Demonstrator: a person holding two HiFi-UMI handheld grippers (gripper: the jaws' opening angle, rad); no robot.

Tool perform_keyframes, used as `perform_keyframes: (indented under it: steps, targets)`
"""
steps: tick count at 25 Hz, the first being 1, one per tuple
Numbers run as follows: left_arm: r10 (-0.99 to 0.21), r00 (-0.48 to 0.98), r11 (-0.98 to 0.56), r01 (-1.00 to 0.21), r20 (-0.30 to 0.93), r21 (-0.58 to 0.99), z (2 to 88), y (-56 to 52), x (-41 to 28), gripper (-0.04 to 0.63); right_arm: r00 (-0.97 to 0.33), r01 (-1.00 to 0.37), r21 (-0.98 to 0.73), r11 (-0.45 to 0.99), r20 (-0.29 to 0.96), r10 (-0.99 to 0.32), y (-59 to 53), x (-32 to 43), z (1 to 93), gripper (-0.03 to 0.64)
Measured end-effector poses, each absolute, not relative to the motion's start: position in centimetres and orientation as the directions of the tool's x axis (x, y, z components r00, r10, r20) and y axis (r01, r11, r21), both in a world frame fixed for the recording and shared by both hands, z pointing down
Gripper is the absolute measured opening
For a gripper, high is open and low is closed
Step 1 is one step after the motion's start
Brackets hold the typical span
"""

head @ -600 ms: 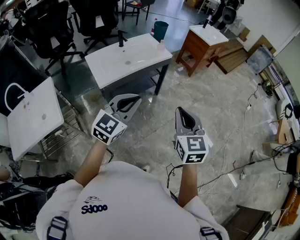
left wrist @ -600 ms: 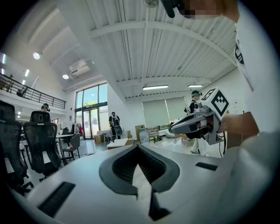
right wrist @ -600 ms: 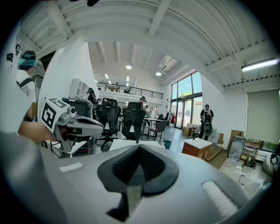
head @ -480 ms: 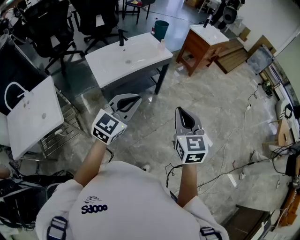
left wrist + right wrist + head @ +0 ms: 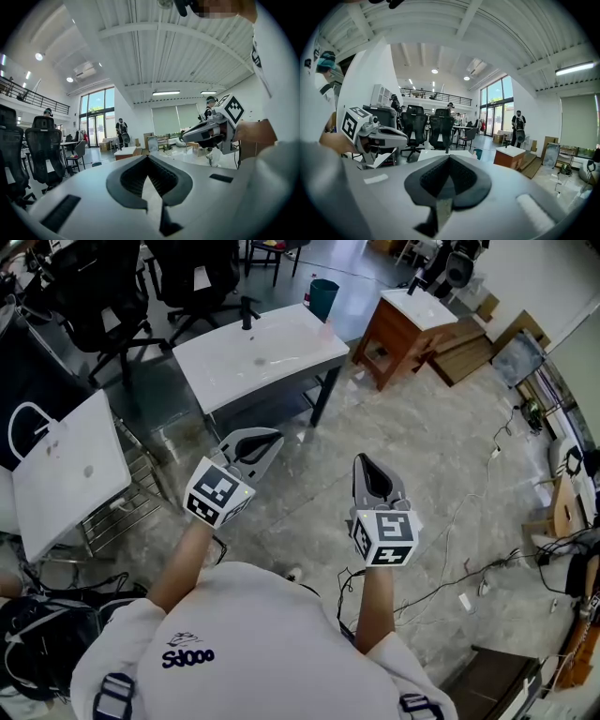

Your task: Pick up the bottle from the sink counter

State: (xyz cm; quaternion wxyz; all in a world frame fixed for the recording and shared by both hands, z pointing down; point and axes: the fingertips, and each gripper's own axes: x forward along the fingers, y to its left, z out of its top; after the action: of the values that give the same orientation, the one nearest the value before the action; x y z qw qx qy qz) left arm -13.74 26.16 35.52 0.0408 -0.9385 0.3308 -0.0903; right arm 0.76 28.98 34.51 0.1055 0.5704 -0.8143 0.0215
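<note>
A small pale bottle (image 5: 325, 327) stands at the far right corner of the white sink counter (image 5: 281, 362), right of its black faucet (image 5: 247, 311). My left gripper (image 5: 273, 439) hangs in the air in front of the counter, shut and empty, well short of the bottle. The right gripper (image 5: 362, 461) hovers over the floor further right, also shut with nothing in it. In the left gripper view the jaws meet at the left gripper (image 5: 147, 157) tip. In the right gripper view the right gripper (image 5: 449, 157) points toward the counter (image 5: 436, 153).
A second white sink top (image 5: 70, 470) lies on a metal rack at the left. A wooden vanity (image 5: 403, 326) stands at the back right. Office chairs (image 5: 94, 296) and a teal bin (image 5: 322, 296) are behind the counter. Cables (image 5: 487, 568) run over the floor at the right.
</note>
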Motion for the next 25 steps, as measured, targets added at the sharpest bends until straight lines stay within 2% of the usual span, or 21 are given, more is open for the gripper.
perform_keyframes:
  steps: [8, 14, 25]
  targets:
    - [-0.615, 0.771, -0.788, -0.605, 0.164, -0.111, 36.8, 25.9, -16.7, 0.002, -0.285, -0.951, 0.067, 0.301, 0.178, -0.942, 29.8, -1.4, 34.5, 0.011]
    - [-0.577, 0.797, -0.816, -0.568, 0.177, -0.105, 37.5, 25.9, -16.1, 0.002, -0.246, -0.964, 0.044, 0.261, 0.207, -0.947, 30.0, -0.9, 35.5, 0.011]
    - [-0.594, 0.782, -0.804, -0.586, 0.190, -0.101, 38.7, 20.5, -15.6, 0.003, -0.283, -0.954, 0.034, 0.297, 0.210, -0.936, 23.9, -0.8, 36.3, 0.011]
